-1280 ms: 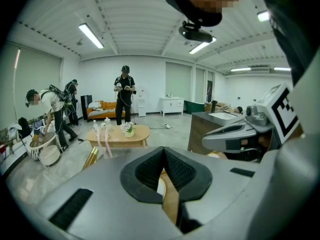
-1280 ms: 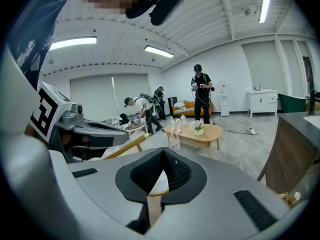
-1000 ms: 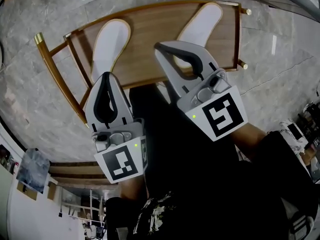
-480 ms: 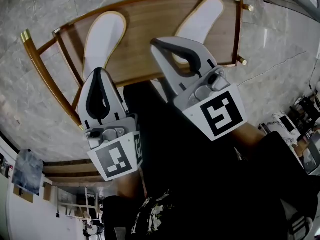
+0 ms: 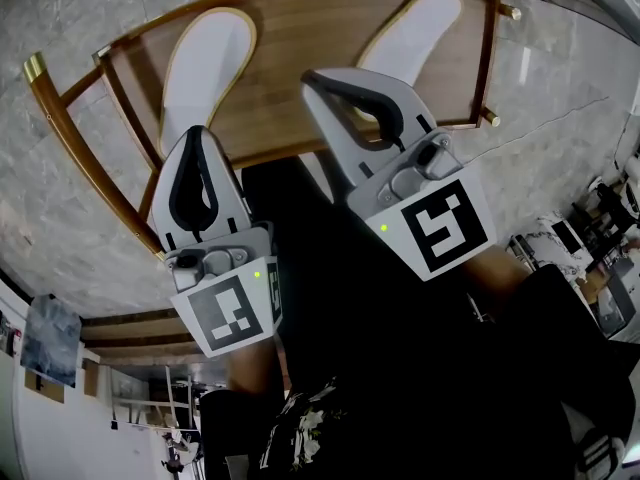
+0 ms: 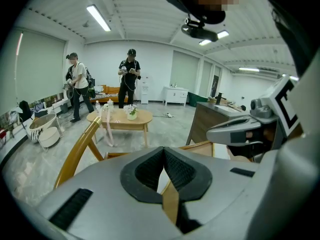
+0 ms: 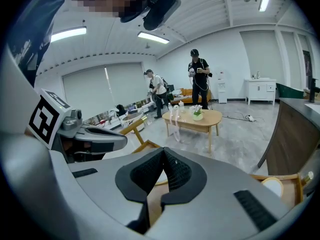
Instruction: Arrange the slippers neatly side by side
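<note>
Two white slippers with tan rims lie sole-up and apart on a wooden rack (image 5: 290,78): the left slipper (image 5: 205,63) and the right slipper (image 5: 412,36). My left gripper (image 5: 196,132) hovers over the left slipper's near end, shut and holding nothing. Further right, my right gripper (image 5: 312,76) hangs above the rack between the two slippers, also shut and empty. In the left gripper view the pads (image 6: 172,168) meet over the rack's edge. In the right gripper view a slipper's tip (image 7: 274,185) shows at the lower right.
The rack has slanted side rails with brass-tipped ends (image 5: 35,66) and stands on a grey marble floor (image 5: 560,118). Further off are a low oval coffee table (image 7: 196,118), a dark counter (image 6: 212,121) and two people standing (image 6: 130,76).
Both grippers have sunk a little toward the rack, and the left one now sits closer to the left slipper's near end. Both stayed shut.
</note>
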`<state>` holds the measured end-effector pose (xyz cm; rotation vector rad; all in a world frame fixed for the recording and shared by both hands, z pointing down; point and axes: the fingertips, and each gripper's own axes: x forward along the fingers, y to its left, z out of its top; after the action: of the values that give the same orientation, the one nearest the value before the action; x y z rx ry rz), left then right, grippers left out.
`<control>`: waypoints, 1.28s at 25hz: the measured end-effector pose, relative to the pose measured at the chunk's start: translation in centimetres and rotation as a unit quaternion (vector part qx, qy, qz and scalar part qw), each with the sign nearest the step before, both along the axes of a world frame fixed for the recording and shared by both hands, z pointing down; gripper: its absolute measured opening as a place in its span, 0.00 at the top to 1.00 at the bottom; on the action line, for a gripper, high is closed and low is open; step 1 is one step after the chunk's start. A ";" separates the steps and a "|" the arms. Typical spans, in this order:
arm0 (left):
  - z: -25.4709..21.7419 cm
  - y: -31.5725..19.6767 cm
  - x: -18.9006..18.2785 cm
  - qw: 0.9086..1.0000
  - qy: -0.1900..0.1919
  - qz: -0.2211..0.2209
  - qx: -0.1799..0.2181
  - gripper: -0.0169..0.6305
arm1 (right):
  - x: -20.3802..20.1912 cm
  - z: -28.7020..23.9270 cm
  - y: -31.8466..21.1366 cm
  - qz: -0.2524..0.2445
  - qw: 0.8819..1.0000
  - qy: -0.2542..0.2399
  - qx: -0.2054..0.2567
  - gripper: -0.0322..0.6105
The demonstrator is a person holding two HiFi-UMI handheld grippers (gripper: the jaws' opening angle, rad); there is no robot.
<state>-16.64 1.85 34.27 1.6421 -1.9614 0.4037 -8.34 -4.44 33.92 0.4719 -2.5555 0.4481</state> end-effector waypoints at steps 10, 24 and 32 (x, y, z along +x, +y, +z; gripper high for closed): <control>2.1 -0.4 -0.2 1.000 0.007 0.026 -0.008 0.97 | -1.3 1.8 0.6 0.000 1.000 0.011 -0.011 0.95; 5.5 0.6 -0.3 0.997 0.024 0.054 -0.057 0.95 | -2.5 4.0 1.2 -0.005 0.999 0.025 -0.029 0.95; 7.8 1.2 -0.5 0.993 0.019 0.074 -0.087 0.77 | -2.9 4.7 1.7 -0.008 0.999 0.032 -0.035 0.95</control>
<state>-17.09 3.01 42.06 1.6744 -1.7303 0.5778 -11.21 -2.78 38.58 0.4336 -2.4711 0.5060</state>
